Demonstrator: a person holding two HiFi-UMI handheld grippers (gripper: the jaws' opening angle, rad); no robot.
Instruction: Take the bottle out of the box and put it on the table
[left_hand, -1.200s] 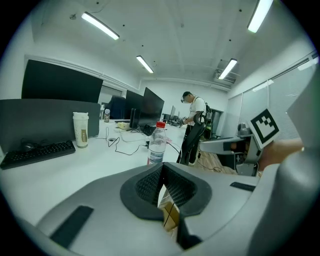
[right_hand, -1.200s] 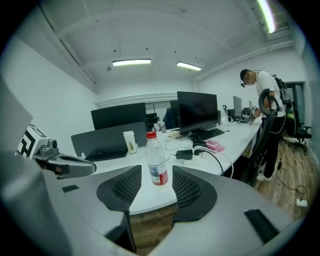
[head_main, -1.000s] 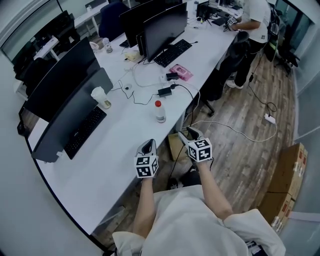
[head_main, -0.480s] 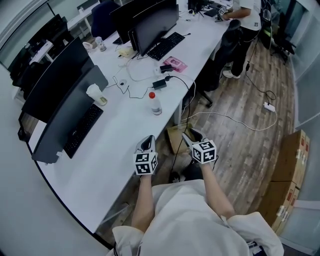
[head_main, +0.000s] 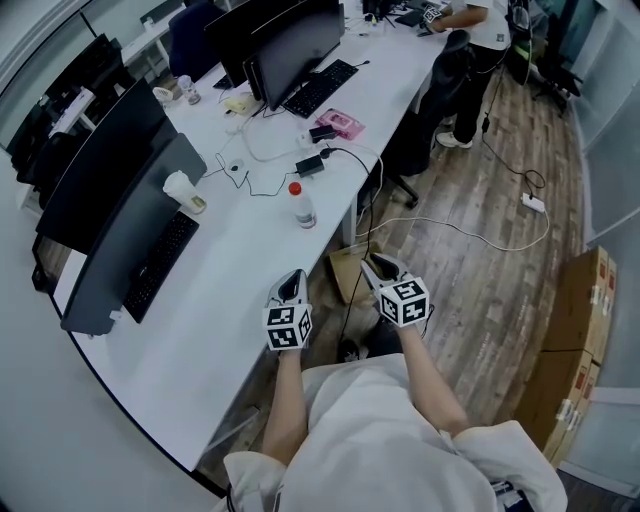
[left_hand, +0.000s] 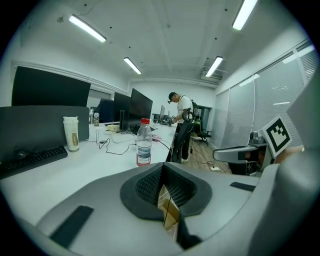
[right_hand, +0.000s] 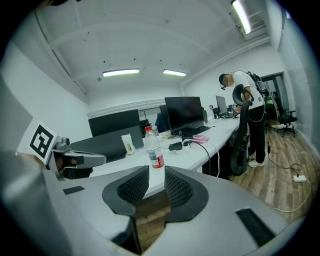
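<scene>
A clear bottle (head_main: 297, 205) with a red cap and a label stands upright on the white table (head_main: 230, 290), near its right edge. It also shows ahead of both grippers, as the bottle (left_hand: 144, 142) and the bottle (right_hand: 154, 148). A brown cardboard box (head_main: 349, 272) sits on the floor beside the table. My left gripper (head_main: 292, 287) hovers over the table edge, jaws shut and empty. My right gripper (head_main: 379, 267) hangs over the box, its jaws closing with a gap and nothing between them. Cardboard (right_hand: 150, 212) shows below that gap.
Dark monitors (head_main: 130, 170), a keyboard (head_main: 160, 265), a paper cup (head_main: 182, 190), cables and a pink pack (head_main: 340, 123) lie farther along the table. A person (head_main: 470, 20) stands at the far end by an office chair (head_main: 425, 130). Stacked cartons (head_main: 580, 340) stand at right.
The right gripper's jaws have narrowed. Both grippers have shifted slightly while the head view has tilted; the bottle stands where it was on the table.
</scene>
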